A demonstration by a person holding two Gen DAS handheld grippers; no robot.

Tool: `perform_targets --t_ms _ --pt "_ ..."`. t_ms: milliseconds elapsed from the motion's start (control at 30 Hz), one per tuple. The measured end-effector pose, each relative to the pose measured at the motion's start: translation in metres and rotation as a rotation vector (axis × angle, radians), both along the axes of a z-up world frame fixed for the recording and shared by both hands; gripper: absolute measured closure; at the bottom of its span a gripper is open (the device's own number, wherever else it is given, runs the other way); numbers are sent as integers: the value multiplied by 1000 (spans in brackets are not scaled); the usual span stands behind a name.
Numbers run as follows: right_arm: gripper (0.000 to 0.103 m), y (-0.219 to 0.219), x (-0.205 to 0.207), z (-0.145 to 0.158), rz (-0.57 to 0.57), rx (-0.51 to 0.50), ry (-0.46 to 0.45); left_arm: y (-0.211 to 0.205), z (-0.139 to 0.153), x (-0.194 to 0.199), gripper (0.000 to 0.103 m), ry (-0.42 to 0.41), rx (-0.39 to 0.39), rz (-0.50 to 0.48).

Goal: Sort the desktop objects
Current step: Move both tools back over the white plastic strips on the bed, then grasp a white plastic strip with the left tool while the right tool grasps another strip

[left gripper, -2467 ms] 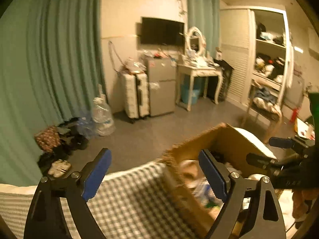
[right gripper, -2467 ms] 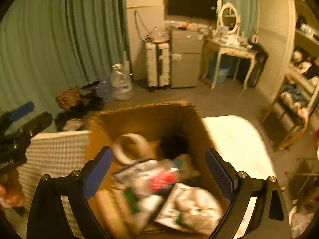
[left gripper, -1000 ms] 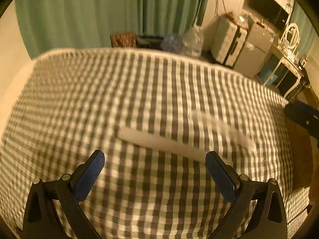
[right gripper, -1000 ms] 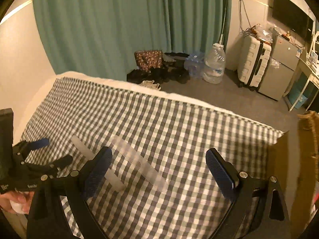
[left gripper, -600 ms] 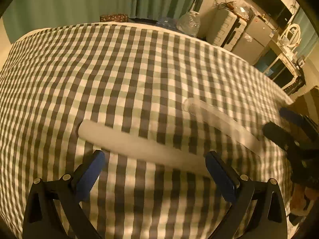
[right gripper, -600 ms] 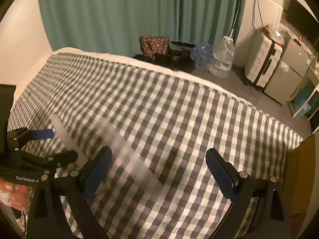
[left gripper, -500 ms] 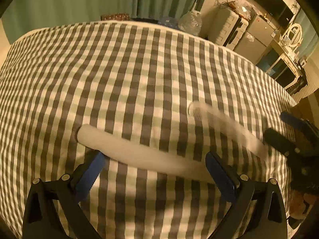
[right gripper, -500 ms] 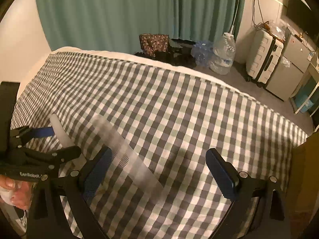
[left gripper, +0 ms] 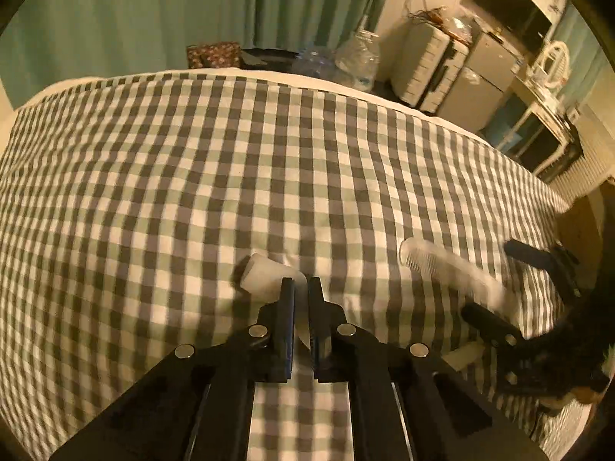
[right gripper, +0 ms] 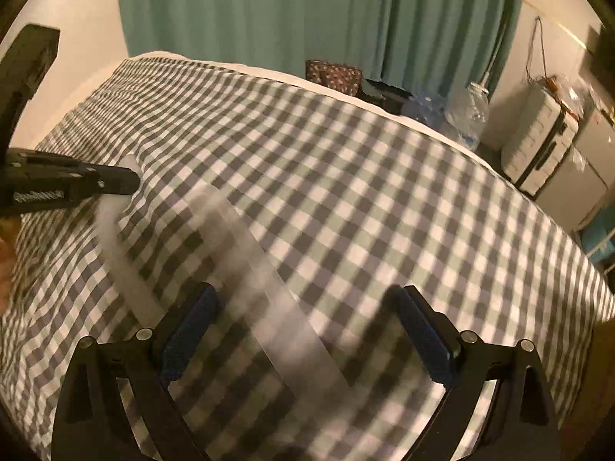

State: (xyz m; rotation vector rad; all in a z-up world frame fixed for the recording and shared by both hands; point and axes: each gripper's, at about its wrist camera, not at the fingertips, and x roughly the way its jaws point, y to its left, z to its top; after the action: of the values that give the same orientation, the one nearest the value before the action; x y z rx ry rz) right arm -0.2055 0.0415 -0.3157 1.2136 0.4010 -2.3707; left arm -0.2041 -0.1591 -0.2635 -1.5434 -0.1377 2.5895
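Note:
A long white flat strip (left gripper: 265, 274) lies on the checked bedcover (left gripper: 192, 161). My left gripper (left gripper: 299, 288) is shut on it near its far end; it also shows in the right wrist view (right gripper: 123, 257). A clear plastic comb (left gripper: 446, 271) lies to its right. In the right wrist view the comb (right gripper: 269, 280) runs diagonally between the fingers of my open right gripper (right gripper: 303, 330), which hovers just over it. My right gripper shows in the left wrist view (left gripper: 511, 288) at the right, and my left gripper in the right wrist view (right gripper: 132, 180) at the left.
The bed's far edge drops to the floor, where a patterned bag (right gripper: 334, 73), water bottles (right gripper: 467, 115), a white suitcase (right gripper: 538, 146) and a small fridge (left gripper: 476, 80) stand. Green curtains (right gripper: 307, 11) hang behind. A cardboard box edge (right gripper: 599, 395) stands at the right.
Both grippers moved from the cardboard box over to the bed and came down low. My left gripper closed on the white strip. My right gripper lowered over the comb, still open.

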Motion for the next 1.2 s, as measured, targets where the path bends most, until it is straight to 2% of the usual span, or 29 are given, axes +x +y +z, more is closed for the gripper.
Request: perform_targets --t_ms 67,167,267,333,400,500,667,700,933,1200 --pt "12 -13 2 0 32 17 4 -2 9 10 98 38 -24 -33" --pt "30 -32 10 0 101 54 38 -3 22 22 98 92 -61 -70" --pt "34 -43 9 -3 131 64 49 0 28 23 98 110 -108 -79" --pt "43 -46 7 -1 130 54 36 -2 35 25 98 119 -107 -72" --pt "63 -50 9 2 140 55 25 -4 46 26 98 141 -116 -61" --pt "73 -50 9 6 128 54 3 -10 64 22 98 179 -124 -40" --pt "82 -30 6 16 42 18 -66 -13 86 30 98 220 -124 -15" --pt "100 -26 6 19 24 13 -73 -15 91 35 97 226 -127 -19" --pt "100 13 18 52 -41 -26 -73 1 122 52 97 271 -127 -35" --pt "100 50 43 89 -114 -150 -40 25 151 69 97 331 -138 -60"
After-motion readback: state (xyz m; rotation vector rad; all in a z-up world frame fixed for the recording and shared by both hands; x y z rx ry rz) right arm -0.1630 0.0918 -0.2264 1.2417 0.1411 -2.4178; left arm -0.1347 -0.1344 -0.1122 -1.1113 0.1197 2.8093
